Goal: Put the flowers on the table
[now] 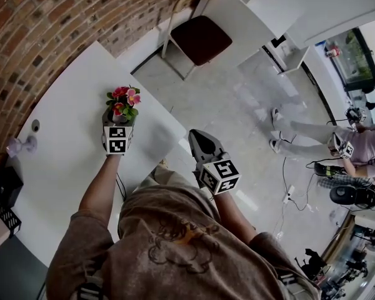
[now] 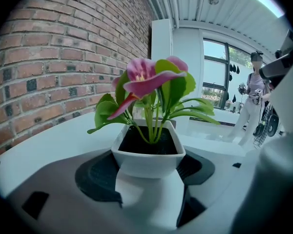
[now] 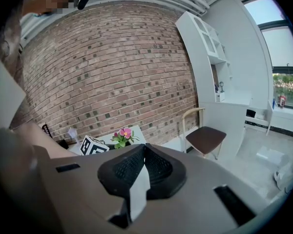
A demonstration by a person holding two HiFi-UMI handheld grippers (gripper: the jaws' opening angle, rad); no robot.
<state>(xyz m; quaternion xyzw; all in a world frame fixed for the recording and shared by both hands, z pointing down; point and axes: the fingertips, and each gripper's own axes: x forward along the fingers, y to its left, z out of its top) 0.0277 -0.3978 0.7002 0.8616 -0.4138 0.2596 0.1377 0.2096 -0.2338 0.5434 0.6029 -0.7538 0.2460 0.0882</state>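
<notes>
L hand-held gripper (image 1: 119, 122) clamped on the white square pot (image 2: 147, 161) of the flowers (image 2: 149, 79), pads on both sides of pot's lower part; pot upright, over the white bench (image 1: 62, 161) near its floor-side edge; can't tell if pot base touches bench, jaws hide it. R hand-held gripper (image 3: 144, 152) closed w/ nothing in it, tips together, held off the bench above the floor, close to person's torso. Farther along bench, well apart from pot: small pale lilac item (image 1: 22, 145), too blurred to name; black wire basket (image 1: 0, 210), cut off at frame edge. Beyond: brick wall (image 1: 50, 17) along bench; chair (image 1: 200, 37) w/ dark seat past bench end; another person (image 1: 306, 132) standing across the floor.
</notes>
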